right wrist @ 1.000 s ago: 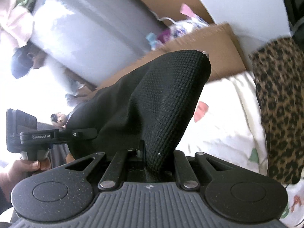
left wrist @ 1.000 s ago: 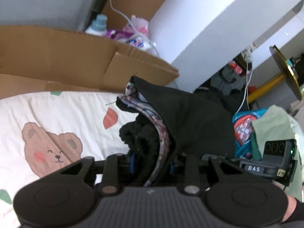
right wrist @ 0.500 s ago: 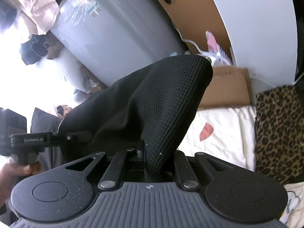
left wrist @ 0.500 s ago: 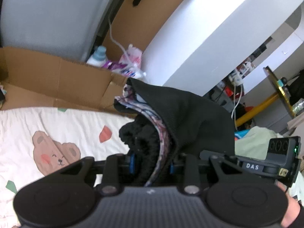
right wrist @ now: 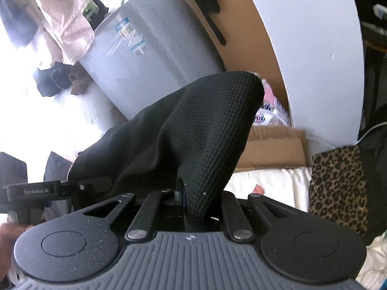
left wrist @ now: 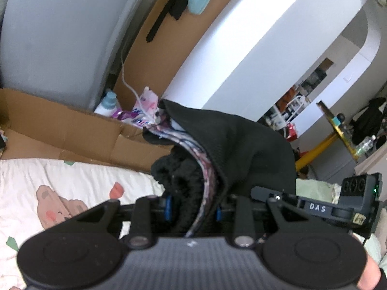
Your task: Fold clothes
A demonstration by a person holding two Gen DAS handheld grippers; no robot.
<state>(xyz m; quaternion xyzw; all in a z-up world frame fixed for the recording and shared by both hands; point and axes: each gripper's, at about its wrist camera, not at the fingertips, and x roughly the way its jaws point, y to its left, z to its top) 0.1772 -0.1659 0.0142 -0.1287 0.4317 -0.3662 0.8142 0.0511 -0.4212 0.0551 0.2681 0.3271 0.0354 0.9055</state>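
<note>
Left wrist view shows the left gripper (left wrist: 192, 207) clamped on a thick bunch of the black knit garment (left wrist: 241, 149), its jaws held part-way apart by the wad of cloth between them; a strip of patterned pink-and-purple lining (left wrist: 205, 166) runs through the bundle, so this looks like a seam or hem end gathered into several layers. Right wrist view shows the right gripper (right wrist: 193, 205) closed nearly flat on a thinner edge of the same garment (right wrist: 193, 130), which rises in a taut hump beyond the fingers and drapes away to the left toward the other tool. With 2 grips on 2 separate edges, the cloth hangs between the hands above the cream bedsheet (left wrist: 79, 178) printed with a bear (left wrist: 58, 205), clear of the surface; holding it up this way probably lets the fabric fall open and straighten under its own weight before it is laid flat for folding. Far beyond the sheet stands a cardboard box (left wrist: 72, 128), with a detergent bottle (left wrist: 107, 102) behind it, and a leopard-print cloth (right wrist: 338, 188) lies at the right edge of the bed, well apart from the black garment. No fold appears made yet.
</note>
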